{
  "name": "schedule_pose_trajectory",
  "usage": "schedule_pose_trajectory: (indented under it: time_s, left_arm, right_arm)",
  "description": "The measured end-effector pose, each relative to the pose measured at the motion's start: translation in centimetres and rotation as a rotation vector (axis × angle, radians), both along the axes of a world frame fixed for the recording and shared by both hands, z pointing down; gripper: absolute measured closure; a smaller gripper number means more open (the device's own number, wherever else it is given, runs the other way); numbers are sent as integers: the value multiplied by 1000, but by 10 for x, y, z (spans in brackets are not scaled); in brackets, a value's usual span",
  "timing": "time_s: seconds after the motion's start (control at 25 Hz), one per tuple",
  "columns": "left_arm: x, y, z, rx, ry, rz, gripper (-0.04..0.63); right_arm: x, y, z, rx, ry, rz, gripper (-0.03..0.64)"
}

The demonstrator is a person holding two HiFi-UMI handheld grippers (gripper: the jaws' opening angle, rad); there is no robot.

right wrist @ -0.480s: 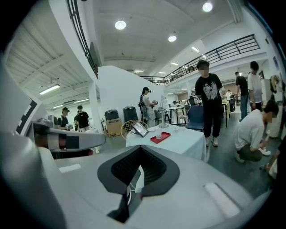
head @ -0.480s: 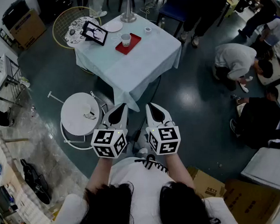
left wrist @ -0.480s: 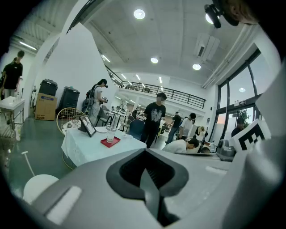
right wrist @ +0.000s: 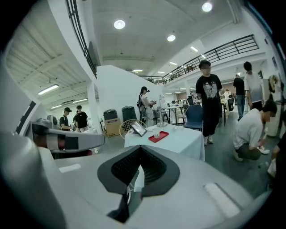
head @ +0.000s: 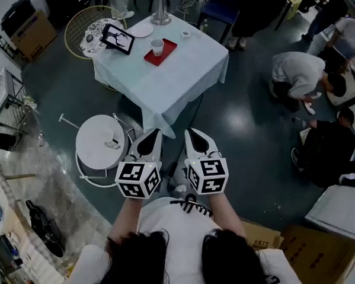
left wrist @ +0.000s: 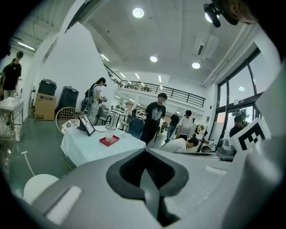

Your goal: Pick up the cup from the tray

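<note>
Held the left gripper (head: 155, 133) and the right gripper (head: 189, 133) side by side close to the body, well apart from the white-clothed table (head: 185, 70). Had both pairs of jaws pressed together, with nothing between them. Saw the cup (head: 157, 47) upright on the red tray (head: 168, 51), toward the table's far side, near a propped picture frame (head: 116, 39).

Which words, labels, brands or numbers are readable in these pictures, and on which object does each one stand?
None can be read.
Brown cardboard box on the floor: dark print, too small to read.
Black-framed picture on the table: a drawing, no legible words.
Cubes on the left gripper and the right gripper: square markers only, no letters.
</note>
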State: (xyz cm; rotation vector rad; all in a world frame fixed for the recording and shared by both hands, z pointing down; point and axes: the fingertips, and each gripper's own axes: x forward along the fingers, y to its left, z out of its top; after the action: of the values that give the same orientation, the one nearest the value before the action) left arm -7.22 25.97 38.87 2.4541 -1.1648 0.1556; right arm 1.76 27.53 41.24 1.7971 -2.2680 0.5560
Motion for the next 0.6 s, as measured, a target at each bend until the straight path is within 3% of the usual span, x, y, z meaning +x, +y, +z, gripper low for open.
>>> schedule_pose_trajectory:
  time_s: [0.2, 0.32, 0.6]
  left_arm:
    - [1, 2, -2, -1, 8, -22, 595]
    - [-1, 1, 0, 4, 7, -37, 595]
    - [-5, -6, 7, 1, 15, -68, 595]
  right_arm:
    - [8, 4, -8, 18, -71, -19, 577]
    - [8, 4, -11, 31, -88, -65, 483]
    - [4, 2, -7, 36, -51, -122, 439]
